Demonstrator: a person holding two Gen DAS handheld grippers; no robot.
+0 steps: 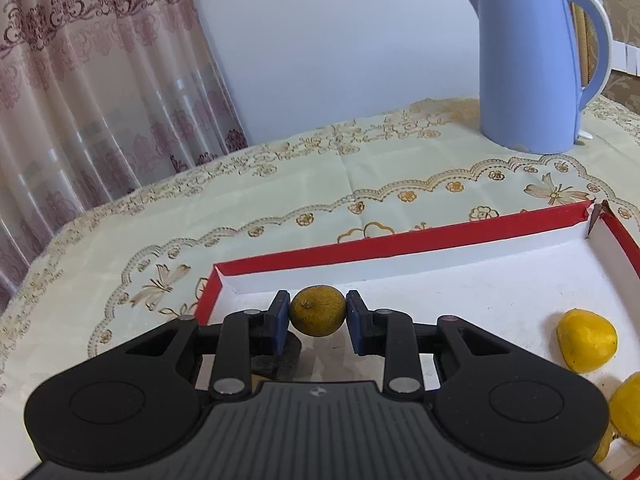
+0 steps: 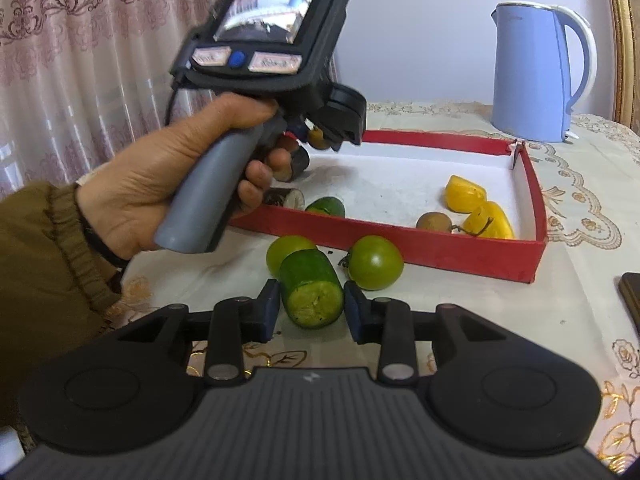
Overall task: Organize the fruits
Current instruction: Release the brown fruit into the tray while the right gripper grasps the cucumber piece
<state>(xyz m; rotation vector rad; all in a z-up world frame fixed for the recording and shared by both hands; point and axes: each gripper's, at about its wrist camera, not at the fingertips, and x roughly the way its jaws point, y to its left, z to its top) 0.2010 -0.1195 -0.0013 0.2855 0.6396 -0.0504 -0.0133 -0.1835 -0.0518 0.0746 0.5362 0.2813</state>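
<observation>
- My left tool (image 1: 318,318) is clamped on a small round brownish-yellow fruit (image 1: 318,317), held over the near-left corner of the red tray (image 1: 400,242), one pad on each side of it.
- That fruit looks light and firm with a dull, rough skin, so I judge it unlikely to slip. It is nearly a ball, with no long axis to speak of, and its stem dimple faces up and toward the camera.
- My right tool (image 2: 311,312) is closed in around a green cucumber piece (image 2: 311,292) lying on the table (image 2: 500,320) in front of the tray. Both pads sit against its sides, so I read this as a grip.
- The cucumber piece is a short cylinder whose long axis runs away from me toward the tray, with the pale cut end facing the camera. I am taking it across its round flanks, which seems the right place.
- I expect it to be stiff but smooth-skinned and moist at the cut, so it may slide lengthwise if tilted.
- Two green tomatoes (image 2: 376,262) lie touching or just beside its far end and could roll when I lift.
- Yellow pieces (image 2: 464,194) lie at the tray's right side.
</observation>
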